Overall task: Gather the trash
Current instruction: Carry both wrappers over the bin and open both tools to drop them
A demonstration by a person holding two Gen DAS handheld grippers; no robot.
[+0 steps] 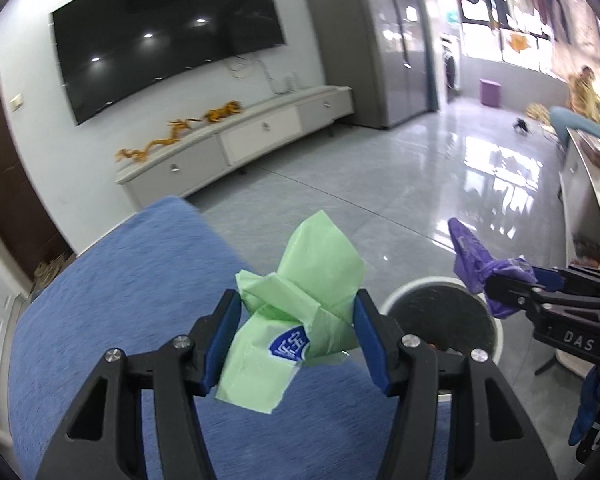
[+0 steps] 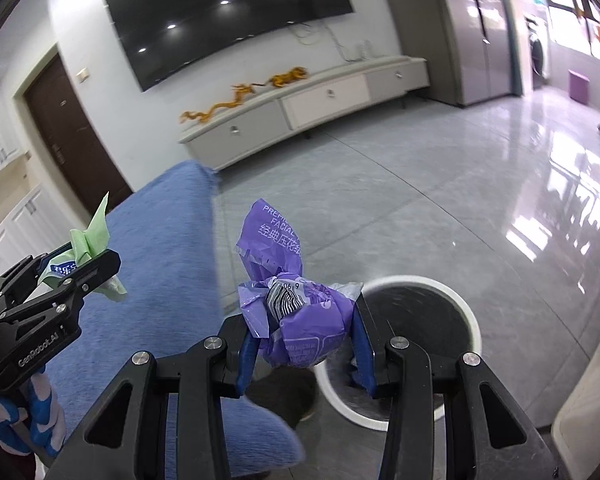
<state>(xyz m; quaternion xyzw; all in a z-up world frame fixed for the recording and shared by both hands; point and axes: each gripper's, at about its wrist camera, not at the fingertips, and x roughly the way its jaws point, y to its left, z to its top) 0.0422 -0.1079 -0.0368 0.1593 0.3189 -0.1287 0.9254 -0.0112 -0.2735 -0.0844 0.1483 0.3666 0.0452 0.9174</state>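
Between the left gripper's [image 1: 296, 332] blue fingers sits a squeezed green wrapper [image 1: 296, 300]; the right gripper [image 2: 304, 336] squeezes a purple wrapper [image 2: 296, 312] beside the bin [image 2: 474, 324].

1. Far wall [image 1: 28, 52]: white, carrying a dark television [image 1: 168, 32].
2. Below it: a long pale cabinet [image 1: 240, 140] bearing orange dragon figures [image 1: 176, 132].
3. Floor [image 1: 400, 184]: glossy grey tile, reflecting daylight from the far-right windows [image 1: 500, 36].
4. Far left: a dark brown door [image 2: 72, 140].
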